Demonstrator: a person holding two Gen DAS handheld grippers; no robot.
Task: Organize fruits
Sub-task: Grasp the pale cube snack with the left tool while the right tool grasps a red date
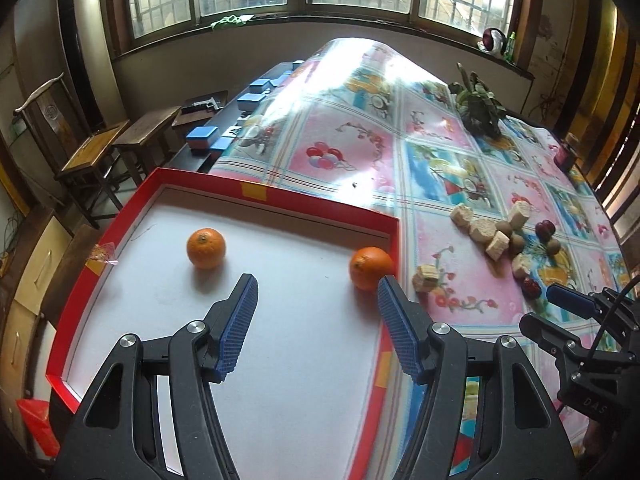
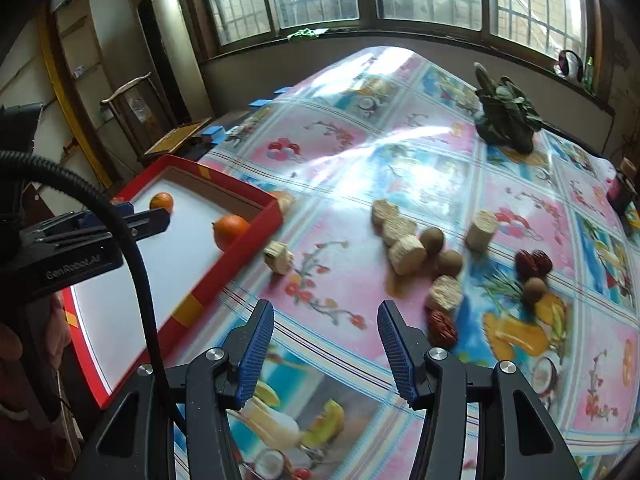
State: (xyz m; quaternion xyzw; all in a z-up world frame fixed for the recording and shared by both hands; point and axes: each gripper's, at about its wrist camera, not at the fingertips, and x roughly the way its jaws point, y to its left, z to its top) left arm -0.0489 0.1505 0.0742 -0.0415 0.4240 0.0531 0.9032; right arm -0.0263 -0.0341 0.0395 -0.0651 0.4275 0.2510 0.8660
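Observation:
Two oranges lie in a red-rimmed white tray (image 1: 120, 224): one at the far left (image 1: 206, 248), one in the far right corner (image 1: 370, 267). My left gripper (image 1: 318, 292) is open and empty above the tray, its right finger next to the corner orange. My right gripper (image 2: 326, 320) is open and empty over the tablecloth. Beyond it lie brown kiwis (image 2: 433, 241), dark red dates (image 2: 442, 327) and pale corn chunks (image 2: 407, 254). The tray (image 2: 236, 268) and both oranges (image 2: 230, 230) also show in the right wrist view.
A patterned plastic tablecloth (image 1: 344, 148) covers the table. A bunch of dark leafy greens (image 2: 506, 118) lies at the far right. Blue blocks (image 1: 202, 140) sit at the far left table edge. Wooden chairs (image 1: 92, 160) stand left of the table. A small jar (image 2: 622, 190) stands at the right edge.

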